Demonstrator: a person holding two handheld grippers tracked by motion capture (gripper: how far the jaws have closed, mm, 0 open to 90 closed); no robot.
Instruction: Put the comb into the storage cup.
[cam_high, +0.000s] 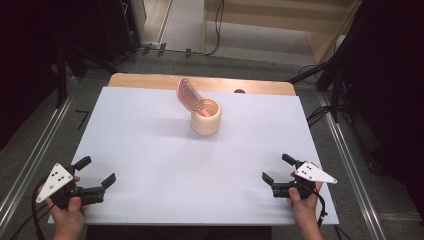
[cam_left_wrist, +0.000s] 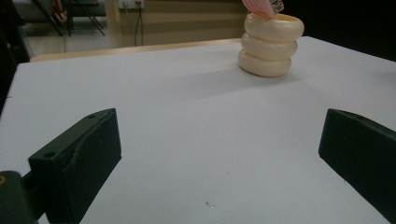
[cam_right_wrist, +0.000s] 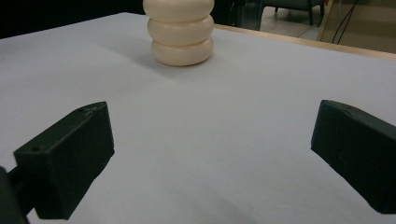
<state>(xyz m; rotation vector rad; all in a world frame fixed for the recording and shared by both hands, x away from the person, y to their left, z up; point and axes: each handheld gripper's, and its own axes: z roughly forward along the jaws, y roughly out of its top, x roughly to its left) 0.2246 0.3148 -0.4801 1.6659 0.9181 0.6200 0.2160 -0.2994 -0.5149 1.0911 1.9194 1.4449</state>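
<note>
Both grippers' jaws gape wide; the cup (cam_high: 206, 117) hides the pink comb's (cam_high: 189, 94) lower end.

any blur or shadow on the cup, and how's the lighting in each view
High view: even light, sharp; the cup casts a faint shadow to its left, and the room around the table is dark. Left gripper view: cup fairly sharp, near jaws soft. Right gripper view: cup a bit soft, its top cropped.

Cream ribbed holder (cam_high: 206, 119) upright mid-table, far half; pink slotted spatula (cam_high: 189, 94) stands inside, leaning left.
</note>
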